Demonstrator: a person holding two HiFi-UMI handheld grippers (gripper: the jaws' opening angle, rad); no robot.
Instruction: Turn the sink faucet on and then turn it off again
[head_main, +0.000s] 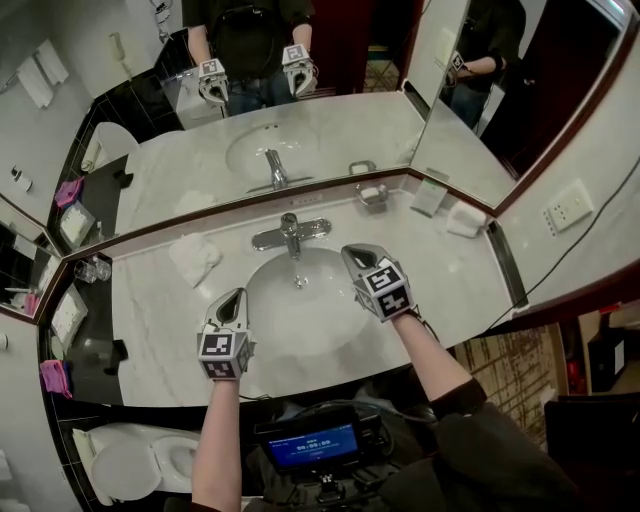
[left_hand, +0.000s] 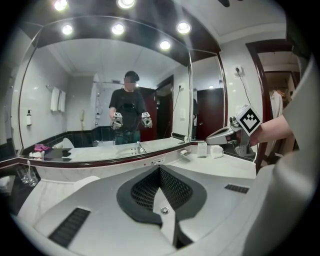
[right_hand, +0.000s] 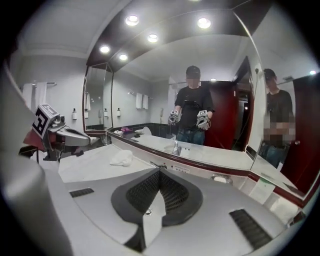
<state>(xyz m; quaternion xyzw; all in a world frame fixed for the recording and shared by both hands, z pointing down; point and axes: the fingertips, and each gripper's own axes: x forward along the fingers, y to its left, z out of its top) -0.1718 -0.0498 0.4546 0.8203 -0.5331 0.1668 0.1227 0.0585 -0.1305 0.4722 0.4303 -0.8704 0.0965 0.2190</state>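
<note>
Chrome faucet stands behind the sink basin on the marble counter. Left tool and right tool hover either side of the basin, both clenched and empty, seemingly keeping clear of the faucet's lever.

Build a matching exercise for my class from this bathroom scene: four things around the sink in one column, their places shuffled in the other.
Things
1. faucet
2. cloth
3. soap dish
4. glasses

Places
A. right of the faucet, further back
B. far left end of the counter
C. behind the basin, centre
D. just left of the faucet

Pairs: 1-C, 2-D, 3-A, 4-B
</note>
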